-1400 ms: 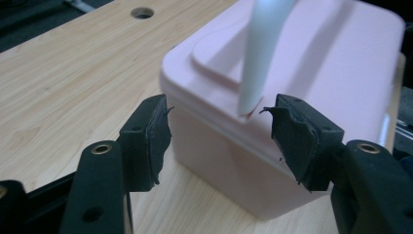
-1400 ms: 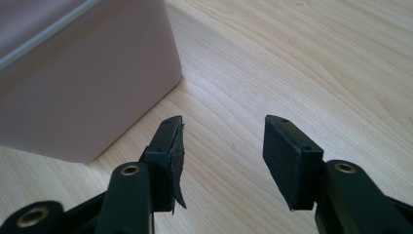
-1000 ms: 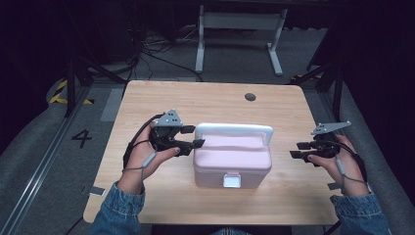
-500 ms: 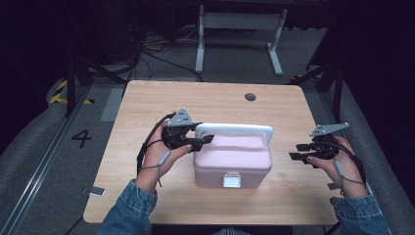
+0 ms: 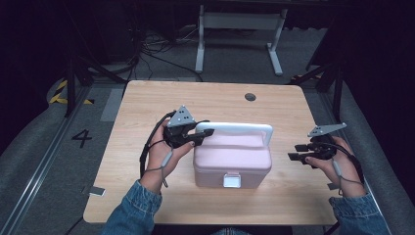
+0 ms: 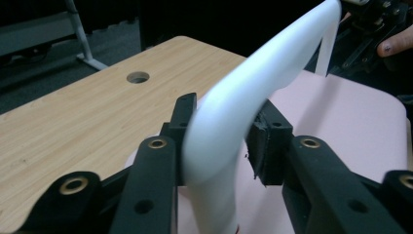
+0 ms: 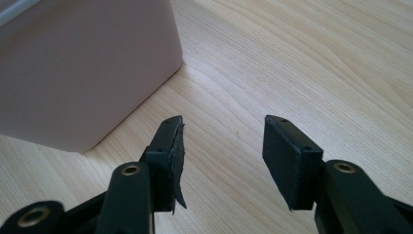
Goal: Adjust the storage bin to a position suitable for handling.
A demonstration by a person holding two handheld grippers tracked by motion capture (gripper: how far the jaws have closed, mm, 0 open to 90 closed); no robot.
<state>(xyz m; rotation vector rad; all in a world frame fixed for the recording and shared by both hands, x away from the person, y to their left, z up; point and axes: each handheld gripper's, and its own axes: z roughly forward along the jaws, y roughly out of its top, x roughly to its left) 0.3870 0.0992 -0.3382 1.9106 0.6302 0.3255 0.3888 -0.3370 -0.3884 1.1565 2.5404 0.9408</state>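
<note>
- Nearest the table's front edge, two denim sleeves are coming in, each hand carrying a gripper.
- The pink box is sitting upright on the wooden table, at about its middle and toward the front edge; it is showing rounded corners, a smooth pale pink lid and a small white latch at the middle of its front face.
- A white handle is standing up along the box's far side, a flat bar with rounded bends going down at both ends.
- The left gripper is reaching in from the box's left, its fingers closing on the left bend of the handle; in the left gripper view the white bar is running between the two black pads, touching both.
- The right gripper is hanging just above the table to the right of the box, apart from it, pointing toward its right side; its fingers are standing open with bare wood between them, and the box's pink corner is lying ahead to one side.
- Farther back, a round hole is showing in the tabletop near the far edge.
- Beyond the table, a white metal frame is standing on the dark floor.
</note>
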